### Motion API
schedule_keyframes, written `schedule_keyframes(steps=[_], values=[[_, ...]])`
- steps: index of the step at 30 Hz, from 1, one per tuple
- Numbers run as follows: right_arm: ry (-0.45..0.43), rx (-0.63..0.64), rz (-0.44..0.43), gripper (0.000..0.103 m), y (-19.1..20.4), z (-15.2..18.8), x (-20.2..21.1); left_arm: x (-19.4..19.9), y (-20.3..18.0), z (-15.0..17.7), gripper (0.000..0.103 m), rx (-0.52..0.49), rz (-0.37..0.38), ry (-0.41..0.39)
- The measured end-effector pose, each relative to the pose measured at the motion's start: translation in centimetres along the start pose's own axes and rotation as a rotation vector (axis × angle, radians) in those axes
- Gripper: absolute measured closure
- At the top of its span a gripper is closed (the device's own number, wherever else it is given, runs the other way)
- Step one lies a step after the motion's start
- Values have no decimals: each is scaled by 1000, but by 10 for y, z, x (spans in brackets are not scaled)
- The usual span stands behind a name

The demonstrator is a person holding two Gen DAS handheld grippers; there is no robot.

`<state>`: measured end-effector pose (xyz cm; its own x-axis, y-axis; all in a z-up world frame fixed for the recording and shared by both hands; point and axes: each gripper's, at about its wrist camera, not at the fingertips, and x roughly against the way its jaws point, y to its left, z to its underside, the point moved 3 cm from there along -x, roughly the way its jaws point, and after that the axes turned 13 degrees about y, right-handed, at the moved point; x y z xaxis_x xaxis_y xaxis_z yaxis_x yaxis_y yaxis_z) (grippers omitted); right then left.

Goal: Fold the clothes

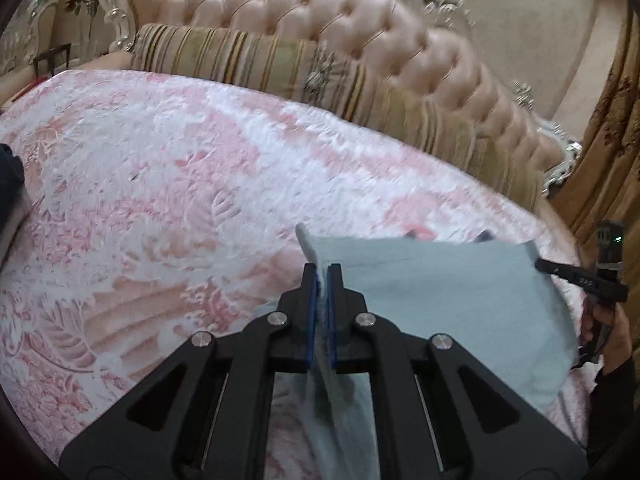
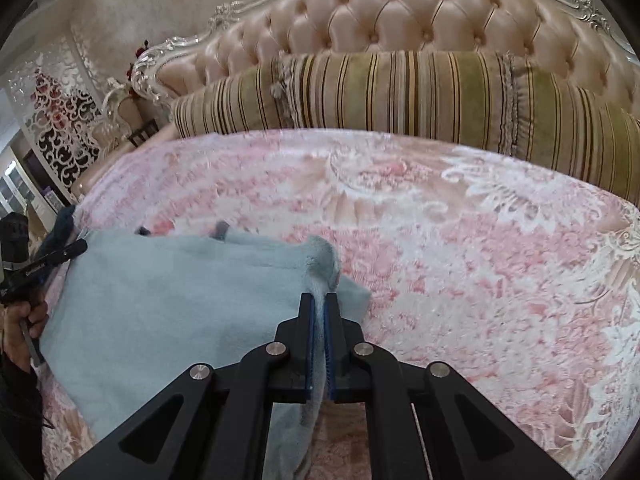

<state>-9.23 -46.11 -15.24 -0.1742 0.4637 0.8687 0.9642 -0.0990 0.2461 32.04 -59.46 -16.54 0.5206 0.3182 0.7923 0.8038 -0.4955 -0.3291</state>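
A: Starting at the fingers (image 1: 334, 292) of the left gripper (image 1: 322, 270), we see them pressed nearly together on a fold of the pale blue garment (image 1: 440, 292), with cloth poking out above the tips and trailing down between the pads.

B: We read the same on the other side. The right gripper (image 2: 319, 298) has its fingers (image 2: 306, 320) closed on another bunched corner of the pale blue garment (image 2: 160, 312), only a thin strip of fabric between the blue pads.

A: From those two pinched corners the cloth stretches between us and drapes down onto the bed (image 1: 180, 184), near its front edge.

B: We can see each other's grippers at the far edge of the cloth, and a hand (image 2: 24, 320) around the left handle.

A: Two small dark bits peek over the garment's top edge (image 2: 220, 230); we can't tell whether they are trim or something behind it, as the picture is blurred there.

B: Beyond lies the pink and white floral bedspread (image 2: 440, 260), then a long striped bolster (image 2: 400, 92) against the tufted pink headboard (image 2: 400, 12).
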Motion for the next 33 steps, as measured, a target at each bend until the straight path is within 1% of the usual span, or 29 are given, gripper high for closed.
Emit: schedule_keyframes(steps=[6,8,11,15,17,19,20,23,25,27,29,30,31,32,33], values=[[20,-7,-5,99,-4,4,-8,-8,-1,4,97,-5,-32,22],[20,0,5,99,-3,4,-8,-8,0,5,94,-7,-46,24],[20,-2,1,99,-4,4,-9,-7,9,5,92,10,-69,19],[19,-4,-1,99,-4,4,-9,-5,10,5,92,6,-90,12],[19,-5,-1,99,-4,4,-8,-5,8,5,92,-1,-110,13],[20,-8,-1,98,-5,4,-8,-4,10,4,92,0,-187,7],[21,-9,-1,98,-5,4,-8,-3,12,3,92,5,-207,5],[23,-11,10,96,-5,2,-5,4,18,2,92,22,-222,-12],[9,-17,26,95,-5,1,4,9,16,1,92,12,-255,-21],[-9,-19,67,89,-7,-1,15,14,10,-1,91,-11,-276,-27],[-32,-18,145,69,-8,-1,31,19,-1,-2,91,-46,-302,-30],[-51,-19,185,66,-8,0,39,21,-6,-2,90,-60,-316,-29],[-77,-24,217,63,-7,2,50,23,-13,-1,87,-74,-327,-25],[-98,-28,216,61,-2,5,60,26,-22,1,74,-89,-324,-19],[-109,-24,190,61,5,8,68,28,-31,4,65,-104,-321,-13]])
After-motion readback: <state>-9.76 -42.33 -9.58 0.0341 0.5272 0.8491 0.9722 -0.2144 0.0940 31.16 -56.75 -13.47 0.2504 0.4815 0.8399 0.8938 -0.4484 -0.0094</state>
